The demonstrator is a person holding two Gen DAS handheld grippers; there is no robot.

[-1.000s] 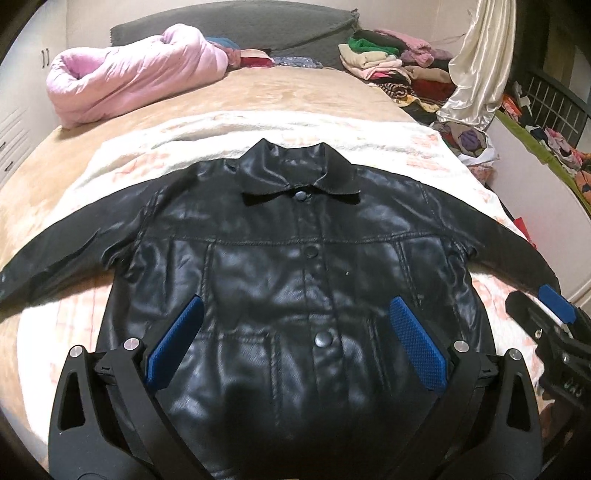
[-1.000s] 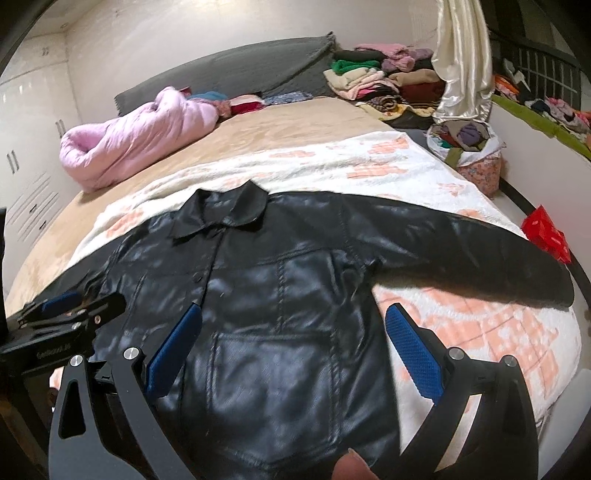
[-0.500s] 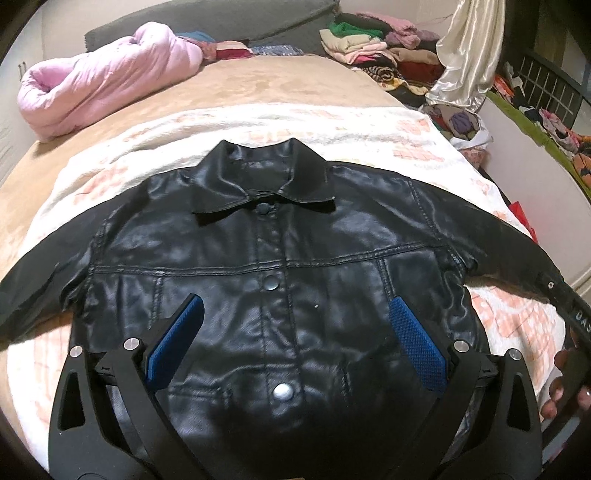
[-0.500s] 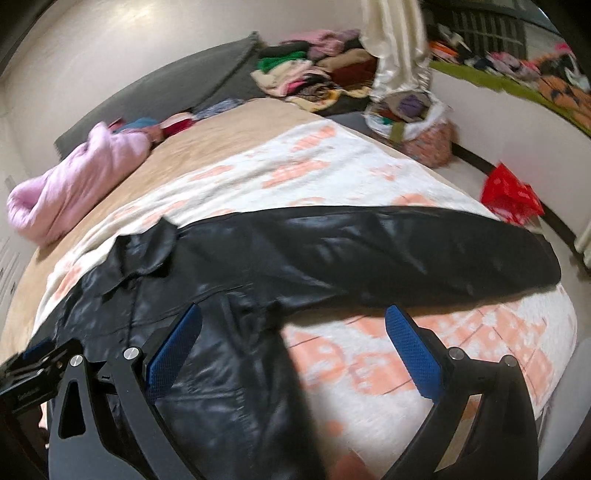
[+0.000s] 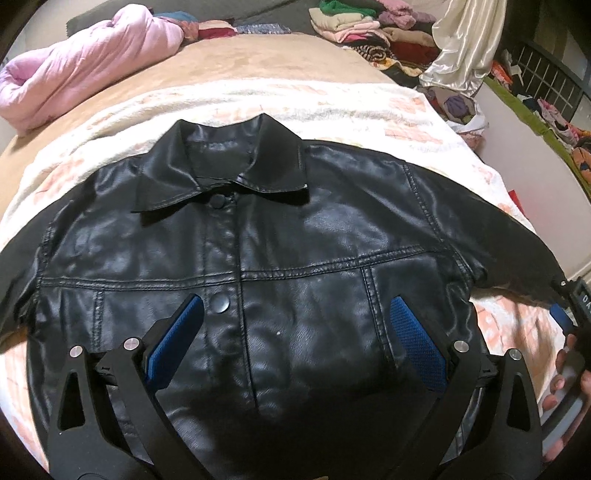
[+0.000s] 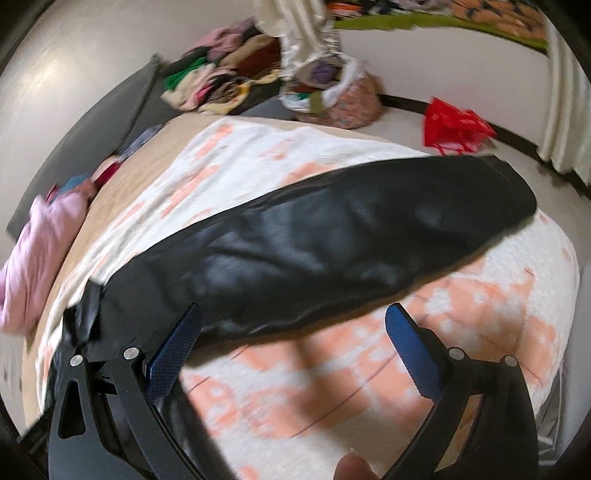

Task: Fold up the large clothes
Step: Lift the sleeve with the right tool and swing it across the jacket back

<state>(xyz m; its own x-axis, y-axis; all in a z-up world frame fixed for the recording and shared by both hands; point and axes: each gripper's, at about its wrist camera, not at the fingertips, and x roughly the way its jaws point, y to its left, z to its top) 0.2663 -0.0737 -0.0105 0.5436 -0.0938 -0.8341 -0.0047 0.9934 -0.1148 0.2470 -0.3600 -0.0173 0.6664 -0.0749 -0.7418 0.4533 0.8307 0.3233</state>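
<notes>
Both claws gaped empty, left claw [image 5: 295, 343] over the black jacket [image 5: 280, 258] spread flat on the bed [image 5: 258, 62], right claw [image 6: 291, 354] beside its sleeve [image 6: 332, 251], likely next to grip and fold inward.

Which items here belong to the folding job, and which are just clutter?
Job:
- black jacket, spread flat
- its sleeve, stretched out sideways
- left gripper, open
- right gripper, open
- patterned blanket under the jacket

Lying about:
- pink duvet
- clothes pile
- red bag
- laundry basket
</notes>
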